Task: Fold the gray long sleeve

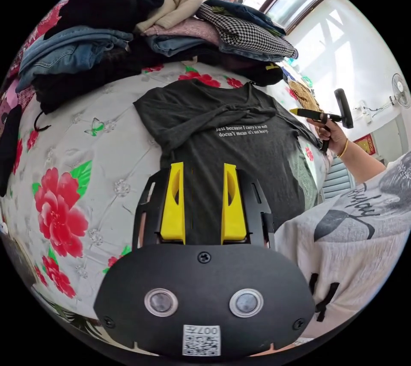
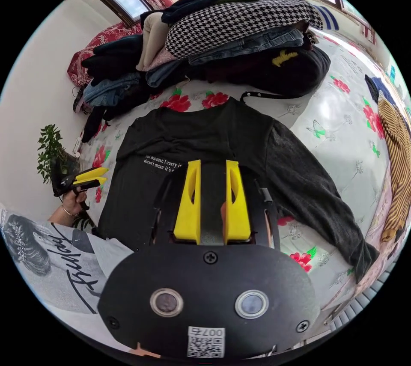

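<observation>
The gray long sleeve [image 1: 252, 160] lies face up on the flowered bedspread [image 1: 107, 156], white lettering on its chest. One sleeve [image 1: 205, 120] is folded across the chest. In the right gripper view the shirt [image 2: 132, 194] has its other sleeve [image 2: 312, 194] stretched out toward the bed's edge. My left gripper [image 1: 203, 165] hovers open above the shirt's hem with nothing between its jaws. My right gripper [image 2: 212, 162] is open too, above the shirt's lower body. A hand holds the right gripper [image 1: 319, 115] beyond the shirt's far side, and a hand holds the left gripper [image 2: 83, 180] off the opposite side.
A tall pile of clothes [image 1: 141, 28] sits at the head of the bed, just past the shirt's collar. A striped yellow garment [image 2: 398, 147] lies at the bed's far side. A potted plant [image 2: 51, 152] stands by the wall. The person's white top [image 1: 351, 246] is close by.
</observation>
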### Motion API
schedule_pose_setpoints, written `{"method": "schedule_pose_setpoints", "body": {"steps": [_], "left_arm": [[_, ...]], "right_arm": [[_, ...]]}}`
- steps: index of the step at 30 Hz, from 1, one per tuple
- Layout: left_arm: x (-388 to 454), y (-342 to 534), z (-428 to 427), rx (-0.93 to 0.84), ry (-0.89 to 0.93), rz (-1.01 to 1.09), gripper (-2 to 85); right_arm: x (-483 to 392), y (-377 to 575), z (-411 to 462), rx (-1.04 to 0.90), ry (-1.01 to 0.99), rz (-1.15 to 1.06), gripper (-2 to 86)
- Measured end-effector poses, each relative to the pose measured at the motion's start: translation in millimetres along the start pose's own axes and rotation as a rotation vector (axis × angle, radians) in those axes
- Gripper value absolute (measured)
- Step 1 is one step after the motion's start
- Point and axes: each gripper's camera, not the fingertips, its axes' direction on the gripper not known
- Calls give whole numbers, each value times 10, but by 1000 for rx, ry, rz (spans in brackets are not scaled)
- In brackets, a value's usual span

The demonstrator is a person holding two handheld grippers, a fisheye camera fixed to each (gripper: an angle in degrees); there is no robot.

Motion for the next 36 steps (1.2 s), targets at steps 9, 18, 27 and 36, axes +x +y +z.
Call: {"method": "schedule_pose_setpoints", "body": {"steps": [9, 18, 27, 36], "left_arm": [[-284, -497, 867, -135, -131, -80, 77], [-549, -459, 1020, -124, -172, -152, 32], [-612, -529, 1220, -132, -195, -115, 31], [-803, -591, 1331, -124, -199, -145, -3]], "right_arm": [[98, -941, 954, -217, 25, 29, 19], [-440, -637, -617, 180, -109, -333, -1], [174, 442, -67, -143, -7, -22, 7], [-186, -51, 247, -99, -18, -89, 40]]}}
